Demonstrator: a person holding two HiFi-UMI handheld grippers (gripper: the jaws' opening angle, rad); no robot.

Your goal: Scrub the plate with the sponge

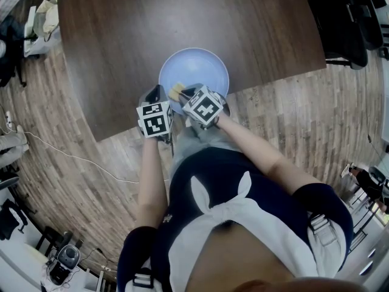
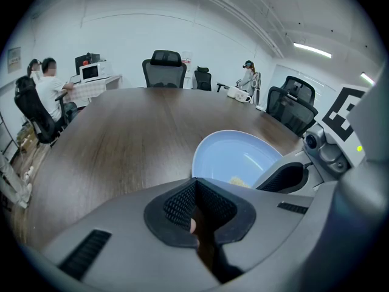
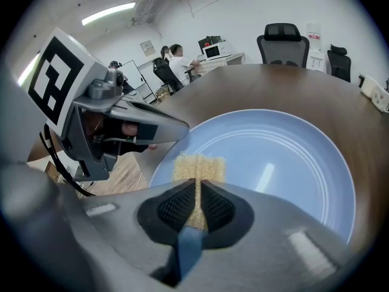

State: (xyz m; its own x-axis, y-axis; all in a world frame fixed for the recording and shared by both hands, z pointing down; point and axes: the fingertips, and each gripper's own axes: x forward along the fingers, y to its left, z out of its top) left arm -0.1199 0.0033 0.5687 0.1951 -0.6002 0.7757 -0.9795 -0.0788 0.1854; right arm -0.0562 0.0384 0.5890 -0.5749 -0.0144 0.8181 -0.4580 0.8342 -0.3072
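Bright, even office light; strong fisheye warp.
Ceiling strip lights (image 2: 313,49) overhead, white glare streak on plate (image 3: 267,163), corners vignetted black.

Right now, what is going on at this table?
A person at a dark wooden table holds a gripper in each hand. The right gripper is shut on a yellow sponge, held at the near rim of the light blue plate. The left gripper is shut on nothing, just beside the plate's rim.
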